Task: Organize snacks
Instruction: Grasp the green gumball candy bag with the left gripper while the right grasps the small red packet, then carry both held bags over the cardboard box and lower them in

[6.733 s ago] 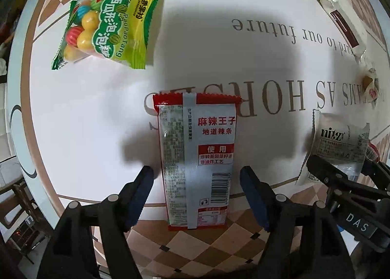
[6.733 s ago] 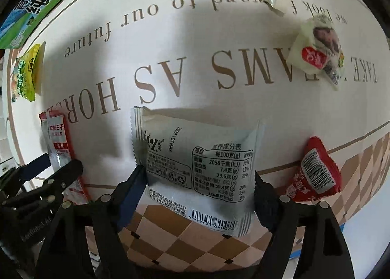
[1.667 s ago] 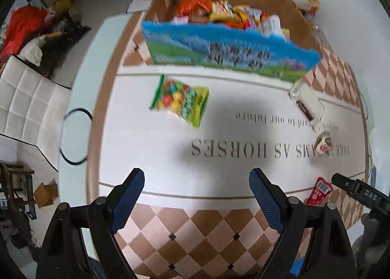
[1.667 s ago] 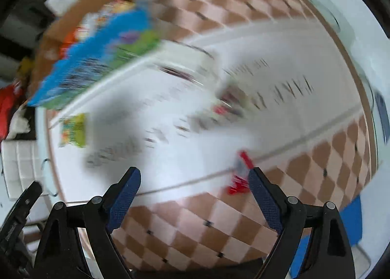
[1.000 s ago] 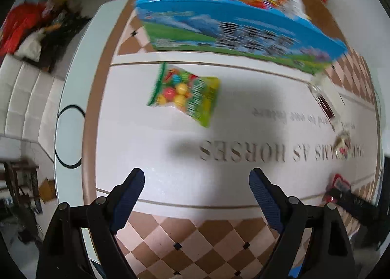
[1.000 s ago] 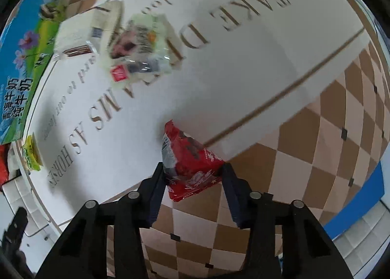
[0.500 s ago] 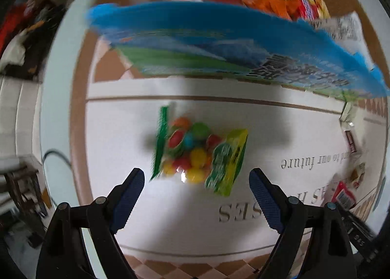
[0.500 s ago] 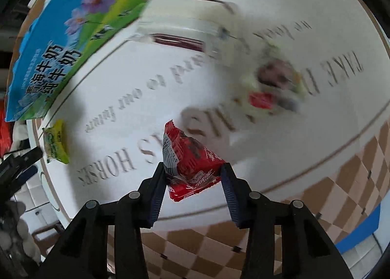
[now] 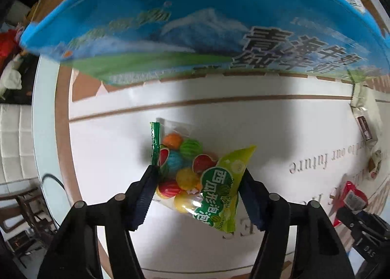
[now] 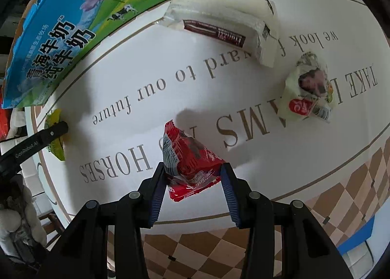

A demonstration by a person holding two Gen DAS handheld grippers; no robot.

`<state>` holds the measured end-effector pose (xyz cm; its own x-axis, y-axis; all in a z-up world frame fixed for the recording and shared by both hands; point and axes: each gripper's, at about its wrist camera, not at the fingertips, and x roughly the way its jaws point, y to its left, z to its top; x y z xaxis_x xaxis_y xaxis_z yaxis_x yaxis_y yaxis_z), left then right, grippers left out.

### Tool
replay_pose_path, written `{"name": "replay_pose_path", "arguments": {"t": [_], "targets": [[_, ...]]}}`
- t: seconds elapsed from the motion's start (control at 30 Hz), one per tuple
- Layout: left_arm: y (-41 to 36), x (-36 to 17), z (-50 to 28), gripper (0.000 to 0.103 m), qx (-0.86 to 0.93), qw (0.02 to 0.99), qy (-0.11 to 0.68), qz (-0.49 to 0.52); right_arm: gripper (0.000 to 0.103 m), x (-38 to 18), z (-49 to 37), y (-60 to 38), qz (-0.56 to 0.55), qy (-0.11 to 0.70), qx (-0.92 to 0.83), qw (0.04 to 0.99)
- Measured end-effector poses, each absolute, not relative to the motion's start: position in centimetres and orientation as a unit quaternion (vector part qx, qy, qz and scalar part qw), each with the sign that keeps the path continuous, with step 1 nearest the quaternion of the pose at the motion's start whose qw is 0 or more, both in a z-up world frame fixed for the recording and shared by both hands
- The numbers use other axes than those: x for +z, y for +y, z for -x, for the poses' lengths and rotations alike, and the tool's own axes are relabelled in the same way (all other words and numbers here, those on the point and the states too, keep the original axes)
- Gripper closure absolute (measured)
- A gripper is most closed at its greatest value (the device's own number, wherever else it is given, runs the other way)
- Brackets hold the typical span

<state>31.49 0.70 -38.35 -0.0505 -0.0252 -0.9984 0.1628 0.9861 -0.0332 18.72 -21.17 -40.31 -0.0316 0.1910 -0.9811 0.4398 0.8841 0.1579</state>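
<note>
Left tool [image 9: 198, 192] closing on one candy bag [image 9: 199, 176], right tool [image 10: 193, 181] gripping one red packet [image 10: 189, 157]

The right gripper [image 10: 193, 176] clamps a red snack packet [image 10: 189, 161] above the table [image 10: 243, 98]. Ahead lie a white packet [image 10: 224, 21] and a small wrapped snack [image 10: 308, 89].

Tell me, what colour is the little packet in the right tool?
Red packet, with some white print; clearest in the right wrist view.
</note>
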Motion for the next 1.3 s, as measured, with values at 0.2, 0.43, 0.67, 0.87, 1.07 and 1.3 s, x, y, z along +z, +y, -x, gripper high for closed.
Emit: {"name": "replay_pose_path", "arguments": {"t": [0.2, 0.43, 0.67, 0.87, 1.07, 1.3], "targets": [[1.0, -38.3, -28.3, 0.042, -0.067, 0.669, 0.74, -0.025, 0.056, -40.0, -18.0, -21.0, -0.214, 0.713, -0.081, 0.663], [0.5, -36.9, -22.6, 0.042, -0.083, 0.653, 0.753, -0.002, 0.056, -38.2, -17.4, -20.5, -0.21, 0.71, -0.054, 0.67], [0.4, -32.8, -19.0, 0.042, -0.095, 0.7, 0.707, 0.021, 0.056, -35.0, -16.9, -19.7, -0.207, 0.697, -0.021, 0.686], [1.0, -26.5, -22.2, 0.042, -0.115, 0.745, 0.655, 0.044, 0.056, -29.8, -17.4, -19.8, -0.217, 0.672, 0.014, 0.708], [1.0, -20.2, -27.6, 0.042, -0.141, 0.776, 0.613, 0.049, 0.056, -22.7, -21.2, -19.8, -0.226, 0.623, 0.051, 0.747], [-0.4, -17.6, -36.4, 0.042, -0.14, 0.792, 0.593, 0.032, 0.056, -17.8, -30.4, -21.1, -0.203, 0.565, 0.032, 0.799]]}}
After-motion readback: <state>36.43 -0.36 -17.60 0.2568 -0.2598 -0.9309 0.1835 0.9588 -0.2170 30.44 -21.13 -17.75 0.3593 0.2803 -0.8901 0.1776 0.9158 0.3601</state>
